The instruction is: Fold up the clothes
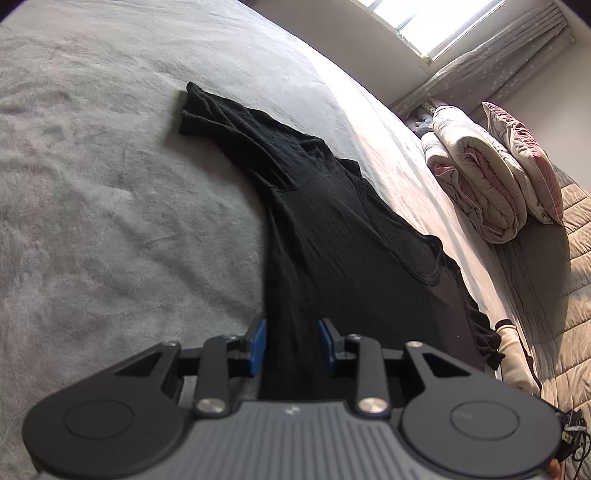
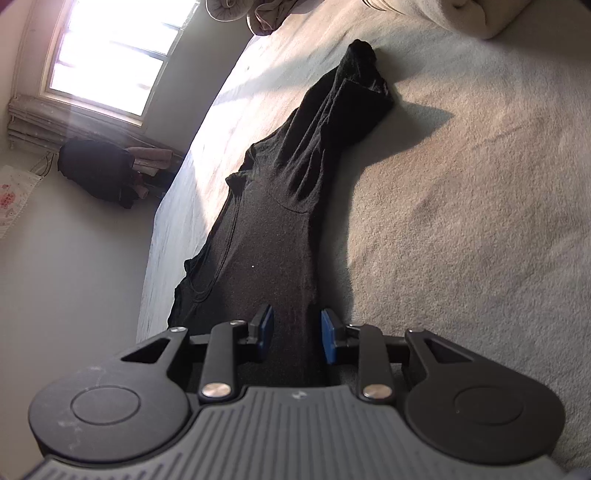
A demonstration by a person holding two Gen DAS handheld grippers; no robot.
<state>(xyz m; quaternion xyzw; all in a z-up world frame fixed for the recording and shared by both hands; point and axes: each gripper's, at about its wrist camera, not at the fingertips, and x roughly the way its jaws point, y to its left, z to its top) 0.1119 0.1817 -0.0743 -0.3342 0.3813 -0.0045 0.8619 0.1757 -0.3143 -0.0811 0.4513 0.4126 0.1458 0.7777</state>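
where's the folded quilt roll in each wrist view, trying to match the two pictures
Left wrist view: the rolled cream and pink quilt lies at the right edge of the bed, under the maroon pillow.
Right wrist view: only a cream end of it shows, cut off at the top right corner.
Shared landmark: the black knit garment, stretched across the grey bedspread and running back between the tongs in both views.

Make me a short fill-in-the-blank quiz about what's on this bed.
1. The shirt on the bed is ___ in colour.
2. Fabric runs between the pads of ___ hand-held grippers: left, right.
3. Light enters through a ___.
4. A rolled ___ lies near the pillow.

Answers: black; both; window; quilt
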